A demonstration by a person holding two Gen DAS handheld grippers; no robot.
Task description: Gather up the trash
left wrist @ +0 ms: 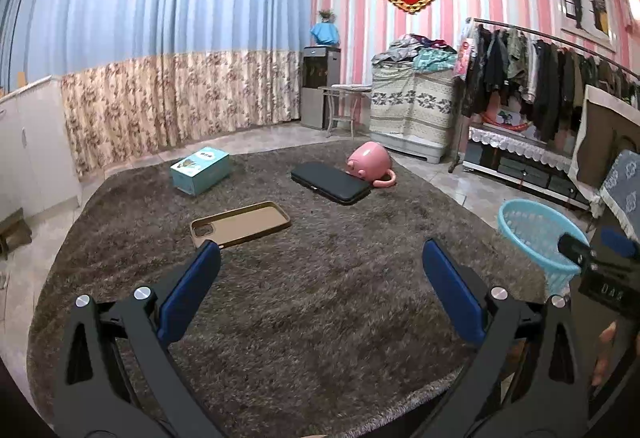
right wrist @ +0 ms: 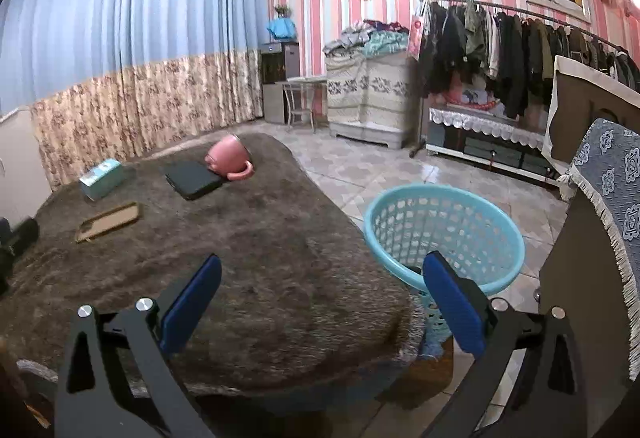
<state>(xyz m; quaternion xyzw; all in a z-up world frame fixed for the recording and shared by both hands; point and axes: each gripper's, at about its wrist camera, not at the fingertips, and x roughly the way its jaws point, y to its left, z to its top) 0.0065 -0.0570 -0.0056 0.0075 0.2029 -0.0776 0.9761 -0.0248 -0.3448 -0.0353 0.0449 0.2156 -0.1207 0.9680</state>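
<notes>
A brown furry cloth [left wrist: 304, 302] covers the table. On it lie a teal box [left wrist: 201, 170], a brown phone case [left wrist: 240, 224], a black case [left wrist: 331, 182] and a tipped pink mug [left wrist: 370, 162]. My left gripper [left wrist: 320, 258] is open and empty above the cloth, near the phone case. My right gripper [right wrist: 320, 270] is open and empty above the table's right edge, beside the light blue basket [right wrist: 444, 234]. The box [right wrist: 101, 178], phone case [right wrist: 109, 220], black case [right wrist: 194, 178] and mug [right wrist: 228, 158] also show in the right wrist view. The basket also shows in the left wrist view [left wrist: 534, 234].
The basket stands on the tiled floor [right wrist: 400, 166] right of the table. A clothes rack [right wrist: 500, 46], a covered cabinet [right wrist: 368, 94] and a chair with a patterned cover [right wrist: 616, 190] stand further right. Curtains [left wrist: 160, 38] hang behind the table.
</notes>
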